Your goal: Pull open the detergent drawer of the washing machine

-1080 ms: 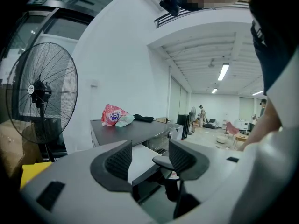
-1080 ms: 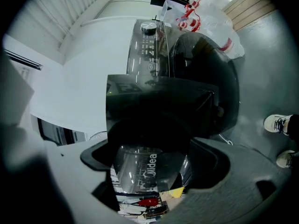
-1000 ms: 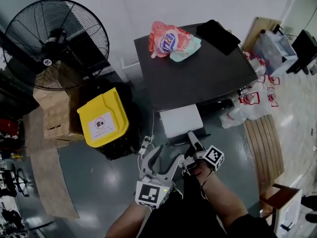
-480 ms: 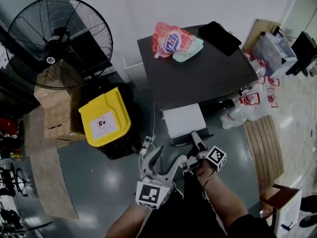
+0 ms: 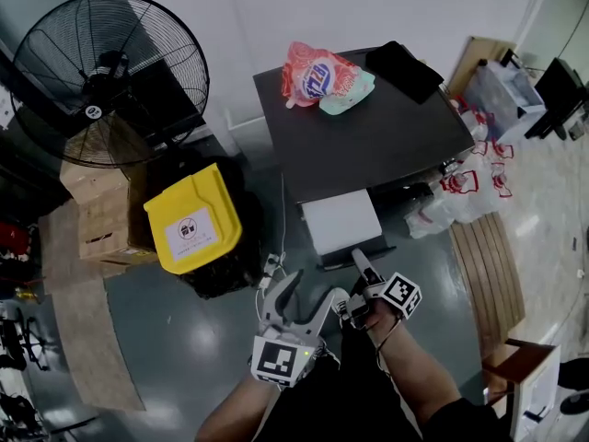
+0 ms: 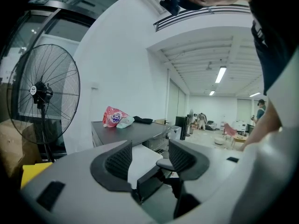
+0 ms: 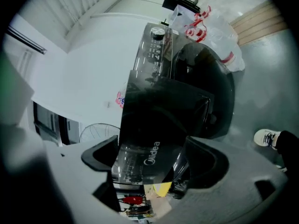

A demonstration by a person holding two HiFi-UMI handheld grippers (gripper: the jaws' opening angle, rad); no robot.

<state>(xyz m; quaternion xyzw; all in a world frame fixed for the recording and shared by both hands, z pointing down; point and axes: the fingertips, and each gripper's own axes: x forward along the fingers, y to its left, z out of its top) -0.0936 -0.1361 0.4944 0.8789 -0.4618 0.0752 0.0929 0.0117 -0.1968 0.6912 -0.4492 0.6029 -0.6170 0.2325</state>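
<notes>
The dark washing machine (image 5: pixel 368 136) stands ahead of me, its detergent drawer (image 5: pixel 340 221) slid out with the white inside showing. My right gripper (image 5: pixel 359 263) is shut on the drawer's dark front panel (image 5: pixel 333 262). In the right gripper view that glossy panel (image 7: pixel 149 157), printed Midea, fills the gap between the jaws of the right gripper (image 7: pixel 152 164). My left gripper (image 5: pixel 301 295) hangs open just left of the drawer, holding nothing. The left gripper (image 6: pixel 149 160) looks past the white drawer (image 6: pixel 142 158) towards the machine's top (image 6: pixel 126 132).
A red detergent pouch (image 5: pixel 317 74) and a black cloth (image 5: pixel 405 67) lie on the machine's top. A yellow-lidded bin (image 5: pixel 191 219), cardboard boxes (image 5: pixel 97 210) and a big fan (image 5: pixel 101 72) stand to the left. Plastic bags (image 5: pixel 465 187) and a wooden slatted board (image 5: pixel 488 261) are on the right.
Almost nothing differs: the right gripper stays on the drawer front and the left gripper stays open beside it; only the head view has shifted slightly.
</notes>
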